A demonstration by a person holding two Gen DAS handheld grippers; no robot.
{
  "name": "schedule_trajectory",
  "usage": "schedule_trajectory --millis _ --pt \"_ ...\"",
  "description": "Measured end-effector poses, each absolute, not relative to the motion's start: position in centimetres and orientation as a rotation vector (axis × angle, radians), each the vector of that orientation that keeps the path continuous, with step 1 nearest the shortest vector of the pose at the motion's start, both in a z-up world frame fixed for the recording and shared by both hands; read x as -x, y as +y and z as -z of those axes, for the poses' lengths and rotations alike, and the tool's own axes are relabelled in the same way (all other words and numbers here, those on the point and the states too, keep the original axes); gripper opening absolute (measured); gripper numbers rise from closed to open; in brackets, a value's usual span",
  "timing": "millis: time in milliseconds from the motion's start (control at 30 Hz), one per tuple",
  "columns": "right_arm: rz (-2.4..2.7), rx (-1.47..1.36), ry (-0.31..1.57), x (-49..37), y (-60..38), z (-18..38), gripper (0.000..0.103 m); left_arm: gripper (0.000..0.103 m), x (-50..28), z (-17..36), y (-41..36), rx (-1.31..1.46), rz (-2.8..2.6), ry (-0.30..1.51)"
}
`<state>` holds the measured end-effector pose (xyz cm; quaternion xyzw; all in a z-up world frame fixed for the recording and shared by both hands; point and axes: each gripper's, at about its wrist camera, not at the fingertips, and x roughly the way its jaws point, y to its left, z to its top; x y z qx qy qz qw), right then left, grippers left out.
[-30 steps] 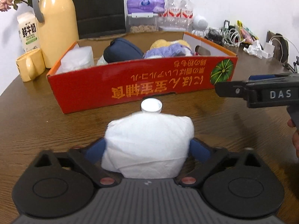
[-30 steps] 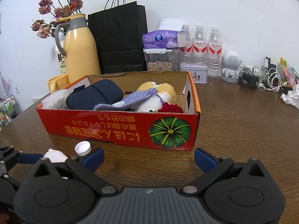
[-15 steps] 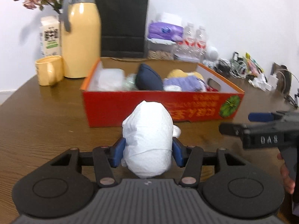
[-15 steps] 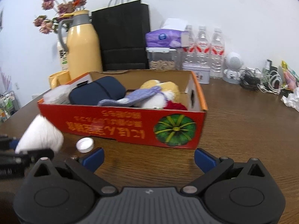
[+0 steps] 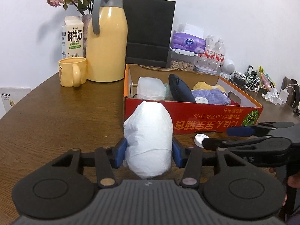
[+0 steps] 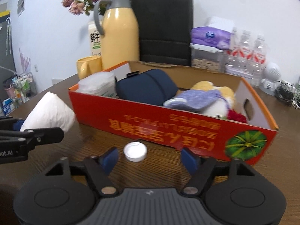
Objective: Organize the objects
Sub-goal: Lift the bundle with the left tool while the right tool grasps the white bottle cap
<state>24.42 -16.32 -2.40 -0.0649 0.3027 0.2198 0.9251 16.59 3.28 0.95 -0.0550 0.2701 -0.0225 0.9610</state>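
Observation:
My left gripper [image 5: 148,151] is shut on a white tissue bundle [image 5: 149,140] and holds it above the table, in front of the left end of the red cardboard box [image 5: 215,119]. The bundle also shows in the right wrist view [image 6: 49,113]. My right gripper [image 6: 149,158] is open, low over the table, with a small white cap [image 6: 135,151] lying between its fingers in front of the box [image 6: 168,129]. The cap also shows in the left wrist view [image 5: 201,139]. The box holds a clear plastic container [image 5: 151,91], a navy pouch [image 6: 148,89], a purple cloth [image 6: 196,98] and a plush toy [image 6: 223,93].
A yellow jug [image 5: 106,46], yellow mug [image 5: 72,72] and milk carton [image 5: 72,37] stand behind the box at left. A black paper bag [image 5: 150,31], tissue pack [image 5: 188,43], water bottles [image 6: 245,52] and cables [image 5: 249,78] line the back wall.
My left gripper has lifted the tissue bundle off the table and swung left. My right gripper has moved forward and down so the white cap lies between its fingers.

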Motion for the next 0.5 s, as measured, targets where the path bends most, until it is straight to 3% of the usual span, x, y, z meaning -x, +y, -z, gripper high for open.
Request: schedule_trajectory --millis 300,500 --pt "-0.458 0.167 0.659 -25.0 -14.3 3.3 0.028 0.044 -16.5 -0.4 3.8 0.137 0.071 0.553" --pt "-0.457 0.175 0.639 -24.3 -14.2 3.3 0.027 0.044 -16.4 -0.6 3.9 0.14 0.068 0.542"
